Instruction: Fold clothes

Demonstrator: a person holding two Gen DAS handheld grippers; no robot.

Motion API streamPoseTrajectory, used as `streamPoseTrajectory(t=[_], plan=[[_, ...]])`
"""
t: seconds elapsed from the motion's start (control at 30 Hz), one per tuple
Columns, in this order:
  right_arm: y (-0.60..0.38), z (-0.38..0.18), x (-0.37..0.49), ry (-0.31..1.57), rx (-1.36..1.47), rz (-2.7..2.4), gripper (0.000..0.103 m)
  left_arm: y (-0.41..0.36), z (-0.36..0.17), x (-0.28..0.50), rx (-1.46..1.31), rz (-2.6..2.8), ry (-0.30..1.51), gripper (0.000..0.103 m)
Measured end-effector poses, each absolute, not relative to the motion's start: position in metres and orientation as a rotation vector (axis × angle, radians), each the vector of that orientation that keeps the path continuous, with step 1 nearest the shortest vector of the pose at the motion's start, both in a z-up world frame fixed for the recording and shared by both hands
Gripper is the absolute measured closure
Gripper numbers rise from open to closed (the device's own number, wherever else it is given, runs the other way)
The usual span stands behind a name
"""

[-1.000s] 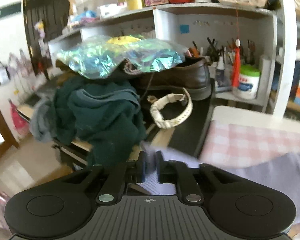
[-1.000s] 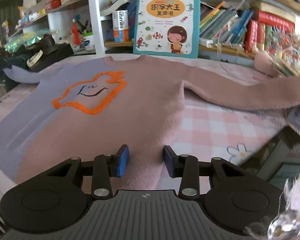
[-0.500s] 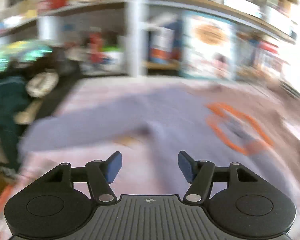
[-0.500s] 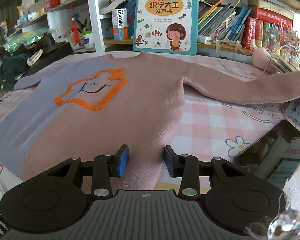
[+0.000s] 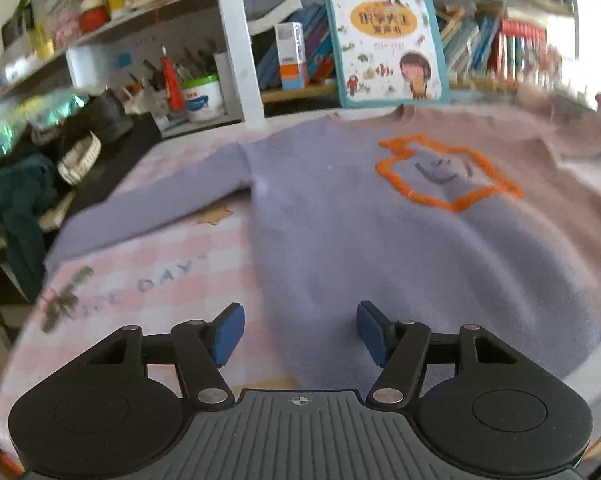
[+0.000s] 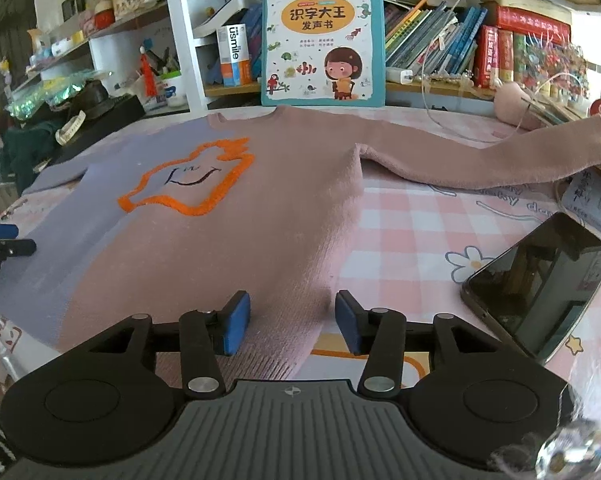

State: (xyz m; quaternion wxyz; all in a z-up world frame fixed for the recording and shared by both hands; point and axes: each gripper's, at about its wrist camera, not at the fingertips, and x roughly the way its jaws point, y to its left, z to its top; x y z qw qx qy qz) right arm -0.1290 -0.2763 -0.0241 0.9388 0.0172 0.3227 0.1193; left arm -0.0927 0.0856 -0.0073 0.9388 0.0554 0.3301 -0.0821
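Observation:
A sweater (image 6: 260, 216), lilac on the left half and pink on the right with an orange outlined motif (image 6: 188, 184), lies flat and face up on the pink checked tablecloth (image 6: 420, 232). Both sleeves are spread outward. In the left wrist view the sweater (image 5: 380, 240) fills the middle, its lilac sleeve (image 5: 148, 204) reaching left. My left gripper (image 5: 300, 332) is open and empty over the lower left hem. My right gripper (image 6: 290, 320) is open and empty over the lower right hem. The left gripper's tip also shows in the right wrist view (image 6: 0, 240).
A black phone (image 6: 540, 280) lies on the cloth right of the sweater. A picture book (image 6: 320, 40) leans on the shelf behind the collar. Shelves of books and jars line the back. Dark green clothes (image 5: 16, 200) and a shoe sit past the left table edge.
My left gripper let go of the lilac sleeve, opened and swung from the table's left end round to the sweater's lower left hem. The right gripper stayed in place.

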Motion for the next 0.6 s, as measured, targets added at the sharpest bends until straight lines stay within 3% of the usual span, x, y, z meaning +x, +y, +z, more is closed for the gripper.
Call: streamPoseTrajectory(t=[0.03,0.07,0.1,0.13,0.2,0.6], plan=[[-0.274,-0.0239,-0.1294,0.659,0.022,0.248,0.063,0.0888,-0.0084,-0.0921,0.071,-0.19,0.675,0.066],[-0.2721,-0.0237,-0.1296,0.66,0.014,0.257,0.074,0.0918,-0.0091,-0.0905,0.037,-0.207,0.67,0.084],[-0.2711,-0.0235,-0.1294,0.66,0.02,0.272,0.083,0.0922,-0.0102,-0.0891,0.026,-0.212,0.667,0.089],[-0.2709,-0.0235,-0.1286,0.661,0.035,0.286,0.086,0.0934,-0.0102,-0.0873,0.028,-0.215,0.666,0.092],[-0.2687,-0.0238,-0.128,0.653,0.047,0.302,0.09,0.0937,-0.0103,-0.0855,0.03,-0.206,0.667,0.093],[-0.2654,-0.0213,-0.1296,0.647,-0.01,0.283,0.09,0.0899,-0.0093,-0.0897,0.021,-0.196,0.666,0.09]])
